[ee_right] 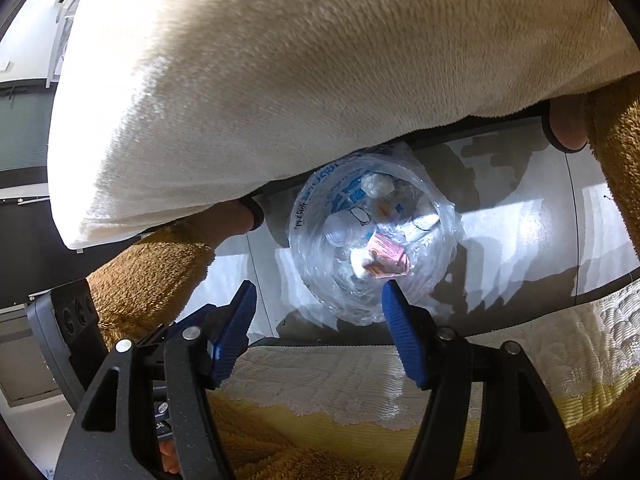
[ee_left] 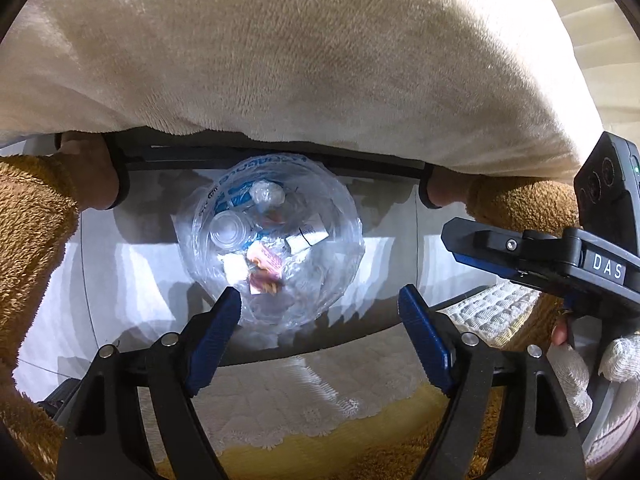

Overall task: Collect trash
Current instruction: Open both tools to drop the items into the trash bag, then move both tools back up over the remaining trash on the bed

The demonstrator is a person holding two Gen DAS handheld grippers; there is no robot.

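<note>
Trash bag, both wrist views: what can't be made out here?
- Trash bag: far rim hidden under the cream blanket in both views.
- Bag contents: pink wrapper print too small to read; clear items blend into the plastic.
- What holds the bag open: not visible.
- Right claw: handle cut off by the bottom edge.

Bag point(ee_left: 276, 240): on the floor point(ee_left: 132, 280), under the blanket's point(ee_left: 300, 52) edge.
In the bag: cup point(ee_left: 225, 230), wrappers point(ee_left: 264, 264).
Left tool point(ee_left: 320, 316): above the bag.
Right tool point(ee_right: 318, 312): beside the left, above the bag.
Below both tools: mattress point(ee_right: 320, 376).
</note>
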